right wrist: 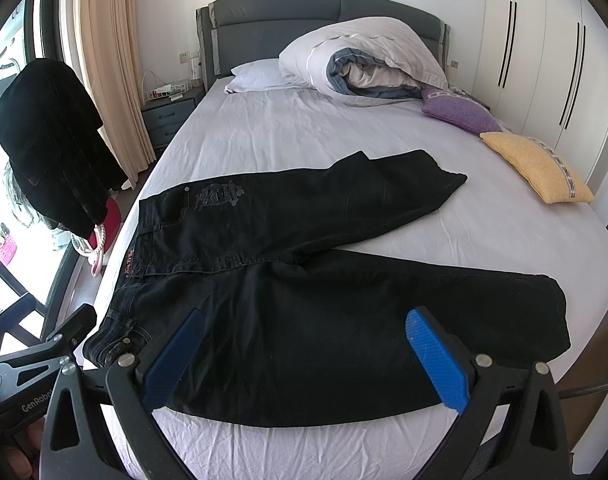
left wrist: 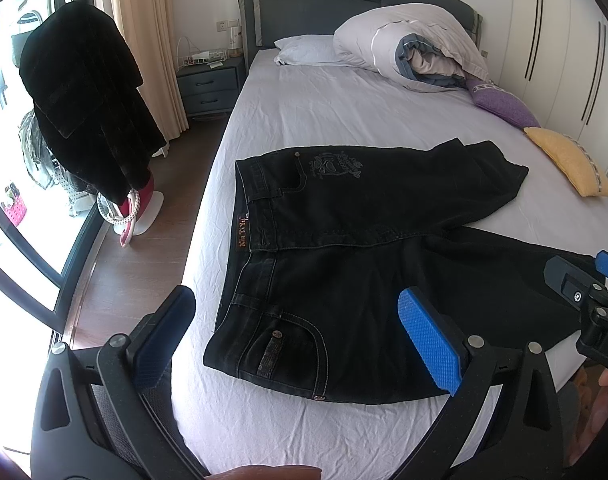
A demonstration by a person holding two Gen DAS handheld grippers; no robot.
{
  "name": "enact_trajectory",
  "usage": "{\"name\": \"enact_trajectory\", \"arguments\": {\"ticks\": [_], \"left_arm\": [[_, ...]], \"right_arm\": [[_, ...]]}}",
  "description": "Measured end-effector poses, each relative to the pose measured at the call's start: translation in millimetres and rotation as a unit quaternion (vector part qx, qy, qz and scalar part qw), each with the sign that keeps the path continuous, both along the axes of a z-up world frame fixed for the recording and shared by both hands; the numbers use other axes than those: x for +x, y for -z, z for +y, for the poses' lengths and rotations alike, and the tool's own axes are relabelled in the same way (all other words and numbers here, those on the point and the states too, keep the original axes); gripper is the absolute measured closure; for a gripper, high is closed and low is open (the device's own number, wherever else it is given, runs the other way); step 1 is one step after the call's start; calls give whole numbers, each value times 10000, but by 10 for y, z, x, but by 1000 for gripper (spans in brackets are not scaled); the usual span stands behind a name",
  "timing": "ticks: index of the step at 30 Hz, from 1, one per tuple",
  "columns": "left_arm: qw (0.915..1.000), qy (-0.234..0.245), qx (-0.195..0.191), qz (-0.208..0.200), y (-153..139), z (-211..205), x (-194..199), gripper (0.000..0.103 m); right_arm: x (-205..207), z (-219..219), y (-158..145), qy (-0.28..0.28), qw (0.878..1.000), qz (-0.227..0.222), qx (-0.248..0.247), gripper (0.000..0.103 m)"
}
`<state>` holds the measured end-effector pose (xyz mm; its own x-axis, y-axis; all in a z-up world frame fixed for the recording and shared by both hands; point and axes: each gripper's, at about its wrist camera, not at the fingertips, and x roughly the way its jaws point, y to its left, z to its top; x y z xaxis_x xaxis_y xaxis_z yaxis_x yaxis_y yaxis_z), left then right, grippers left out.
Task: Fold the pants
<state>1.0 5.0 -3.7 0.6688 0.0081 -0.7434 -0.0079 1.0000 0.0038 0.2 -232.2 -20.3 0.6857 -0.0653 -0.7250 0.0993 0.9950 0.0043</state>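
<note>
Black jeans [left wrist: 344,240] lie spread flat on the white bed sheet [left wrist: 324,112], waistband toward the left edge and the two legs splayed apart to the right. They also show in the right wrist view [right wrist: 304,280]. My left gripper [left wrist: 299,316] is open and empty, hovering above the near waist and pocket area. My right gripper [right wrist: 308,340] is open and empty, hovering above the near leg. The right gripper's body shows at the right edge of the left wrist view [left wrist: 584,292].
A rolled duvet [right wrist: 364,64], a white pillow [right wrist: 255,76], a purple cushion [right wrist: 460,112] and a yellow cushion [right wrist: 540,168] lie at the bed's far end and right side. A dark coat [left wrist: 83,100] hangs left of the bed. A nightstand [left wrist: 207,88] stands by the headboard.
</note>
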Motion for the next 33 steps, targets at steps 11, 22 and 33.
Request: {"name": "enact_trajectory", "arguments": {"ticks": [11,22,33], "left_arm": [[10000,-6,11,1,0,-3,1,0],[9995,252,129,-151,29,96,206,0],[9848,1475,-519,759,397,135,1277,0]], "right_arm": [[8,8,14,2,10000,13,-3,0],[36,-48,76,-190,9998,29,-39,0],[806,-273,-136,-1686,9852,-307,-52,0]]}}
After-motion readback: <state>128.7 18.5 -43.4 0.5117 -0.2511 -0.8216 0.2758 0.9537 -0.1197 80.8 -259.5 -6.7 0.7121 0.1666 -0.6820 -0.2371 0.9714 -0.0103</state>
